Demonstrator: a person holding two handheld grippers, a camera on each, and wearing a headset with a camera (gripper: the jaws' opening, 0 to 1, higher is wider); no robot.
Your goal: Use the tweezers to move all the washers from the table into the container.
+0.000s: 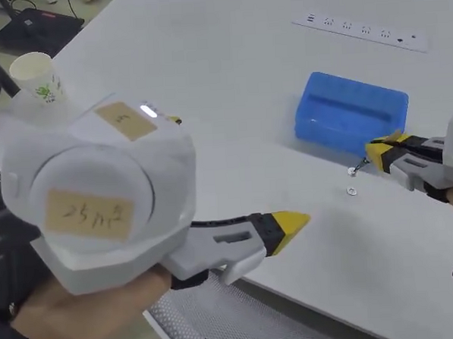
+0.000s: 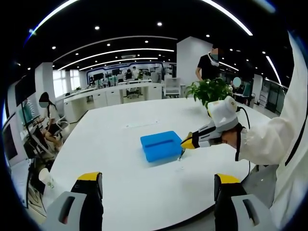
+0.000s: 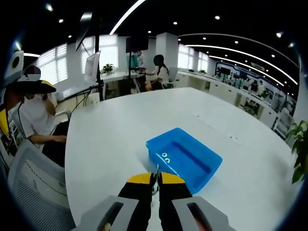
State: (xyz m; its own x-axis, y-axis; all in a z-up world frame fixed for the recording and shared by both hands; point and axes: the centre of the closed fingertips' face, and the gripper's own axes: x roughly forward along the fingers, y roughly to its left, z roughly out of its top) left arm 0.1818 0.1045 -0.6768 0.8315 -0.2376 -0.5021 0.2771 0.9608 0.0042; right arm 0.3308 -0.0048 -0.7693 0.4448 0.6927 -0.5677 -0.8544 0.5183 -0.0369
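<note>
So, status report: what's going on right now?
Left gripper open, near the table edge. Right gripper shut on tweezers, tips near washer beside container. Nothing in the way.

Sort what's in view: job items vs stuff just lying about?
Job: right gripper, shut on tweezers; washer on the table; blue container, with two washers inside.
Lying about: paper cup; power strip; potted plant.

A washer (image 1: 352, 191) lies on the table (image 1: 228, 63) before the container (image 1: 350, 111), a power strip (image 1: 360, 32) behind.
</note>
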